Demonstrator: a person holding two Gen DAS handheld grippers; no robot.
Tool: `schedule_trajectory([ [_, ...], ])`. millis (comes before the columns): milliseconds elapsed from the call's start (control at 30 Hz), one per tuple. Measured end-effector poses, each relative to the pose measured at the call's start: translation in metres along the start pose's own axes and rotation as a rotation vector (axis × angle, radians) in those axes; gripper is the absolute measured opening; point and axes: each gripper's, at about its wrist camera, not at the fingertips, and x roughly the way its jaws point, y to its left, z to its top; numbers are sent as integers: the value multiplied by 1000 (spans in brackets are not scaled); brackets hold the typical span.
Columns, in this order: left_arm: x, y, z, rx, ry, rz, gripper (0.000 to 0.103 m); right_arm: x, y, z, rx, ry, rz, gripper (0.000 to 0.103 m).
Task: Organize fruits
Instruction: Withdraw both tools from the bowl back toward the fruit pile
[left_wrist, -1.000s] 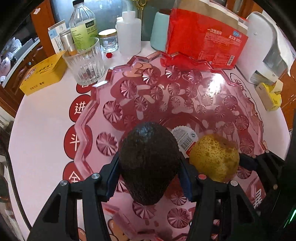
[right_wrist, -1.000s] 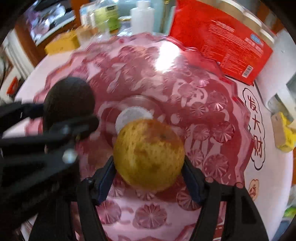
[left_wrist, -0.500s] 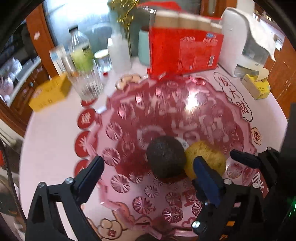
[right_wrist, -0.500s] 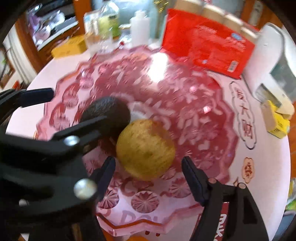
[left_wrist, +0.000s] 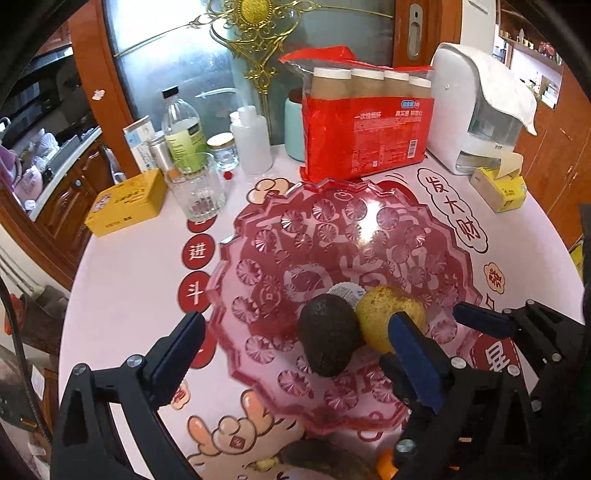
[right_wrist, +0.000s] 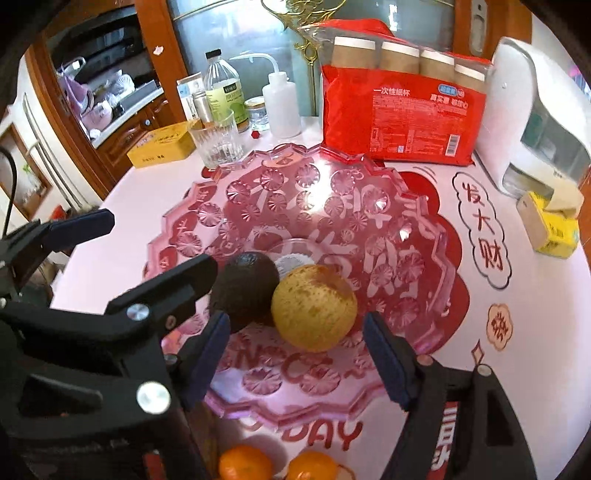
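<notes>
A dark avocado (left_wrist: 327, 338) (right_wrist: 245, 290) and a speckled yellow pear (left_wrist: 386, 317) (right_wrist: 314, 306) lie touching in the middle of a pink faceted glass bowl (left_wrist: 332, 229) (right_wrist: 332, 192). My left gripper (left_wrist: 295, 354) is open and empty, held above the bowl's near side. My right gripper (right_wrist: 295, 354) is open and empty, just short of the pear. The left gripper also shows at the left of the right wrist view. Two oranges (right_wrist: 245, 463) lie on the table below the bowl's near rim.
Behind the bowl stand a red pack of paper cups (left_wrist: 365, 125), a ribbed glass (left_wrist: 195, 192), a yellow tin (left_wrist: 125, 203), bottles (left_wrist: 183, 129) and a white dispenser (left_wrist: 476, 107). A yellow tissue box (left_wrist: 498, 188) lies at the right. The round table's edge curves at the left.
Both grippers opened and let go of the avocado and the pear, which now rest in the bowl. Both grippers have pulled back and up from the fruit.
</notes>
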Motion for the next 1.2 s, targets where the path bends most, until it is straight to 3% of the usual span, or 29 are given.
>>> schedule_trajectory([
  [567,-109,0,-36,7,-127,-33,99,-97,22,-47,10,-98,-8,75],
  [800,-160,5,-51,-49,-168,-51,99,-133,20,-70,54,-126,-3,75],
  [967,-189,1,-70,-80,-194,-22,99,-160,20,-87,26,-158,1,75],
  [1200,-204,-5,-106,-143,-164,-22,99,-189,27,-118,-80,-197,-36,75],
])
